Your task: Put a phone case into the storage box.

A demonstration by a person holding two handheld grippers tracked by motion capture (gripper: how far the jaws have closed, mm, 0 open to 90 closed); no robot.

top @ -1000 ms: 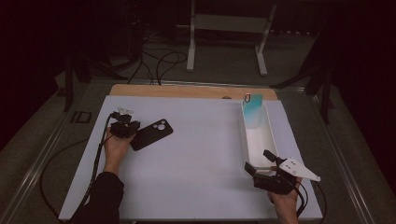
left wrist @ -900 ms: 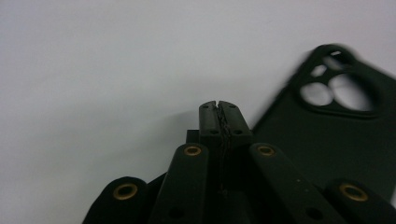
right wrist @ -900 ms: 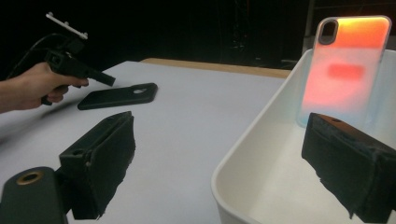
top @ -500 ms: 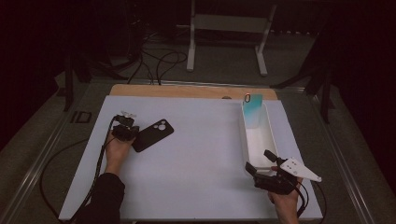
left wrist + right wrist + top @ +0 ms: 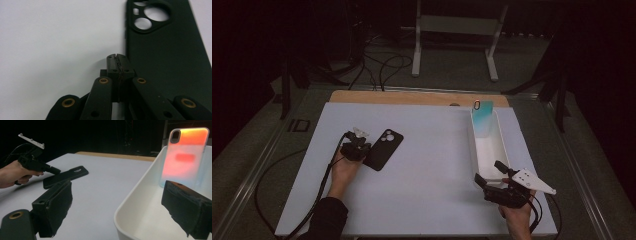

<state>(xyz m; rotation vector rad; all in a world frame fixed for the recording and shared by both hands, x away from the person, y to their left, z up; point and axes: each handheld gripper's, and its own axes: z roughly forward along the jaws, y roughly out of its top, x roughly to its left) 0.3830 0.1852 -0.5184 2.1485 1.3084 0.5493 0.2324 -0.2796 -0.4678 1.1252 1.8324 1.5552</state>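
A black phone case [image 5: 384,149] lies flat on the white table top, camera cutouts at its far end. My left gripper [image 5: 363,150] is shut with nothing in it. Its tips [image 5: 117,60] sit close beside the case's [image 5: 170,62] long left edge; whether they touch it I cannot tell. A translucent teal-and-orange phone case [image 5: 482,117] leans upright at the far end of a white tray [image 5: 499,145]. My right gripper [image 5: 489,172] hovers open at the tray's near end, one pad [image 5: 55,205] outside the rim [image 5: 140,192] and the other pad [image 5: 187,207] over the inside.
The white sheet covers a wooden table whose bare far edge [image 5: 412,97] shows. A cable [image 5: 319,195] trails from the left gripper along the table's left side. Behind the table a metal stand [image 5: 457,30] and floor cables sit in the dark.
The left hand has moved nearer and to the right along the black case. The case now lies turned a little more end-on than before. The right gripper has stayed where it was.
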